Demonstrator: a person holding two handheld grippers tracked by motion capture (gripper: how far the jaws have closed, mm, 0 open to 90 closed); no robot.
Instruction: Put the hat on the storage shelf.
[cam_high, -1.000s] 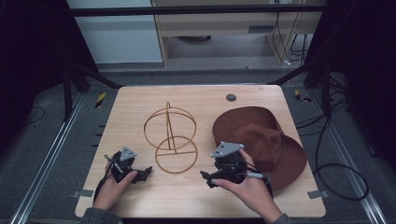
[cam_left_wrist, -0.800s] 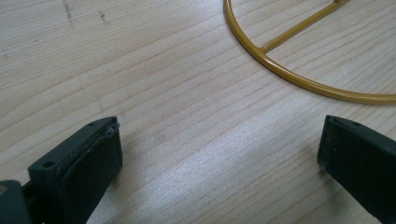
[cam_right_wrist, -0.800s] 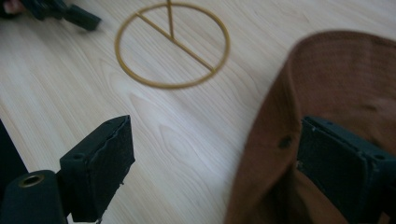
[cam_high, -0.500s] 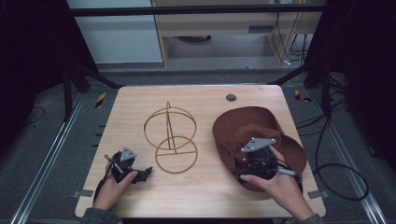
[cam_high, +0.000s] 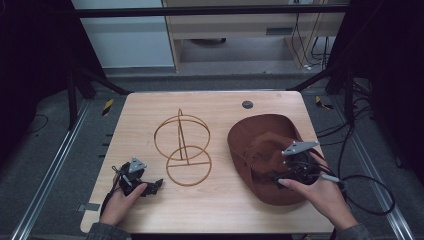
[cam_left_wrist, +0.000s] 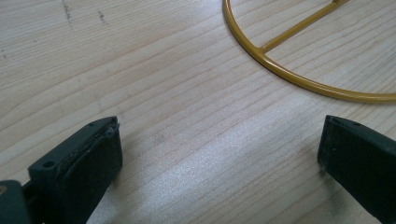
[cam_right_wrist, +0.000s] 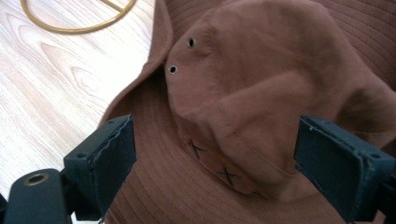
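Observation:
A brown brimmed hat (cam_high: 262, 145) lies crown-up on the right of the wooden table (cam_high: 220, 107). My right gripper (cam_high: 286, 176) hovers over its near side, open; in the right gripper view the wide-apart jaws flank the hat's crown (cam_right_wrist: 261, 79), touching nothing. A golden wire stand (cam_high: 182, 145) of rings and rods sits mid-table. My left gripper (cam_high: 152, 186) rests at the front left, open, pointing toward the stand's near ring (cam_left_wrist: 299, 77); bare wood lies between its jaws.
A small dark round disc (cam_high: 247, 104) is set in the table near the far edge. Cables (cam_high: 367, 187) trail off the right side. Dark frame rails and floor surround the table.
My right gripper has moved from the table's front middle rightward onto the hat's near side. The left gripper has stayed put.

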